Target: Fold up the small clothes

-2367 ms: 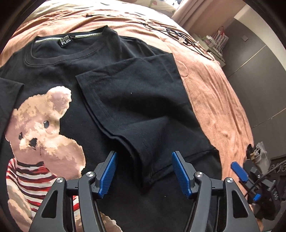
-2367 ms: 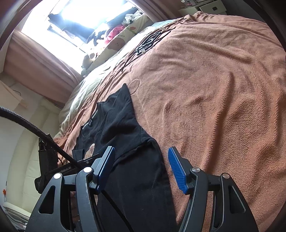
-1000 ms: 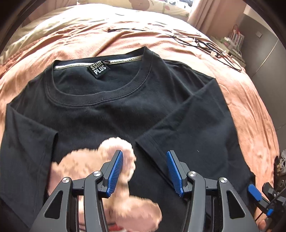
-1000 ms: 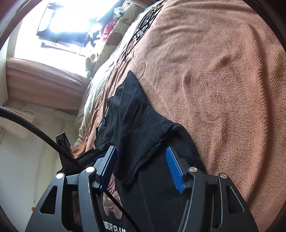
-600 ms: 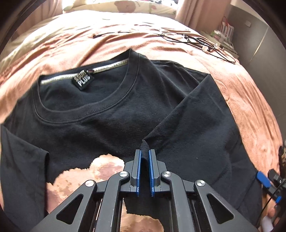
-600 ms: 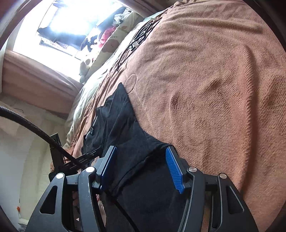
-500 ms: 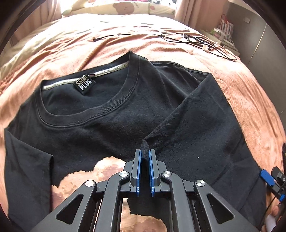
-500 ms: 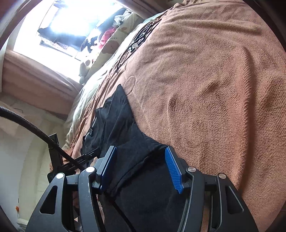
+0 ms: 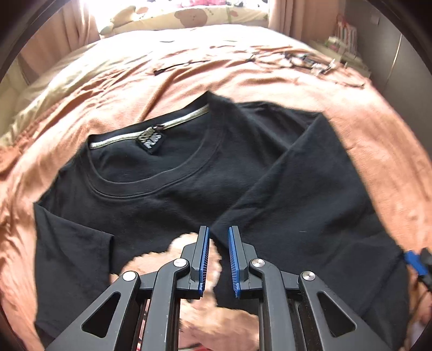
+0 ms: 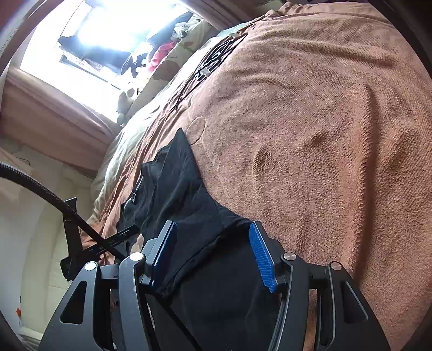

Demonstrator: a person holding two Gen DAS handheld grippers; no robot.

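A black T-shirt (image 9: 189, 194) with a bear print (image 9: 183, 248) lies face up on the bed, collar away from me. Its right sleeve (image 9: 297, 194) is folded inward across the chest. My left gripper (image 9: 218, 229) hovers just behind the sleeve's corner, open by a narrow gap with no cloth between the blue pads. In the right wrist view, my right gripper (image 10: 213, 229) stands open wide over the T-shirt's (image 10: 186, 194) folded side edge. Its blue pad (image 9: 414, 262) shows at the left wrist view's right edge.
A brown blanket (image 10: 324, 135) covers the bed and extends far to the right of the shirt. Tangled cables (image 9: 297, 58) lie on it beyond the collar. Pillows (image 9: 189, 16) line the far end under a bright window (image 10: 108, 27). A black hose (image 10: 40, 186) crosses the left.
My left gripper was shut on the sleeve's corner; it has opened a little, let go of the cloth and pulled back. The right gripper stays open, nearly unmoved.
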